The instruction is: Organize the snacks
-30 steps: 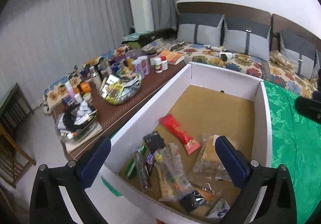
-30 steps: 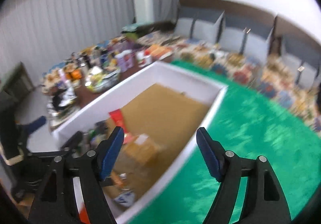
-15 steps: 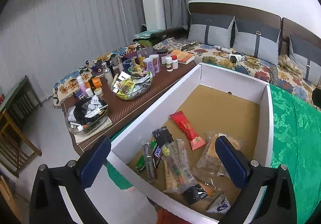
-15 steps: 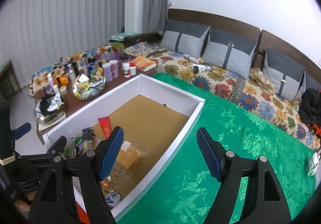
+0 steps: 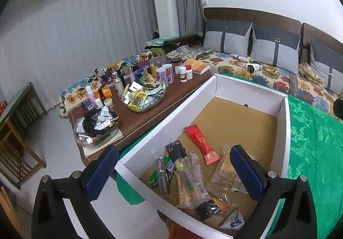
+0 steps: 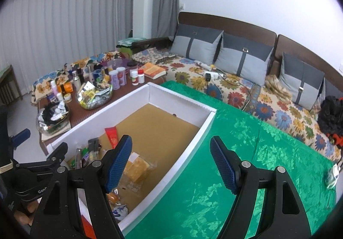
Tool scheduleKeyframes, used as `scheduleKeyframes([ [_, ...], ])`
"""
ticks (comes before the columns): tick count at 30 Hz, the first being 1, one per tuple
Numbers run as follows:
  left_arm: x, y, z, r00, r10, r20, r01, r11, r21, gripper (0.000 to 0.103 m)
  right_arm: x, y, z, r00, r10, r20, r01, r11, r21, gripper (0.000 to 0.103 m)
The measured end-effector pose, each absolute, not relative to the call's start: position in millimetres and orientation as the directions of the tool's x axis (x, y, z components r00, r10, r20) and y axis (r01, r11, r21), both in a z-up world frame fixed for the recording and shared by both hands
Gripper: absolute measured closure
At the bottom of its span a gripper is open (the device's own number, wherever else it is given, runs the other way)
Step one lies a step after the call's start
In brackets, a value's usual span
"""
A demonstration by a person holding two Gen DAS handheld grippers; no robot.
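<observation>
Both the left gripper (image 5: 174, 169) and right gripper (image 6: 171, 160) hang released and empty above the box (image 5: 285, 132). The snacks (image 5: 188, 174) lie jumbled at its near end, the red packet (image 5: 201, 142) a little farther in, the far end bare. Whether sorting is starting or finished is unclear. On the side table, a bowl (image 5: 145, 97) holds sachets.

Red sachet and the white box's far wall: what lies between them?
Nothing: only bare brown cardboard floor separates the long red sachet from the far wall, seen in both wrist views.

Sharp, evenly lit, perhaps edge-warped
</observation>
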State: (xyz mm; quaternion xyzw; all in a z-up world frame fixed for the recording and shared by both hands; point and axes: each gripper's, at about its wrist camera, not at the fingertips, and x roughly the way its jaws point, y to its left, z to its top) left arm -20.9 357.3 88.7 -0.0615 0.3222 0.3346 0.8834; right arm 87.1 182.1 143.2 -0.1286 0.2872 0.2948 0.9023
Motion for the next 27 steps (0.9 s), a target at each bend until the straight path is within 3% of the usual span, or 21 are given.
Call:
scheduleKeyframes([
  [13,-28,346,122,0.586,0.613,-0.531,-0.654,0.744,0.137,0.0,85,184,154,0.644,0.481,-0.595,-0.617,0.786,-0.032,0.025],
  [27,-33,347,123,0.563,0.637,-0.526,-0.677,0.721,0.148,0.0,79,189,157,0.637,0.484,-0.6,-0.631,0.774,-0.045,0.024],
])
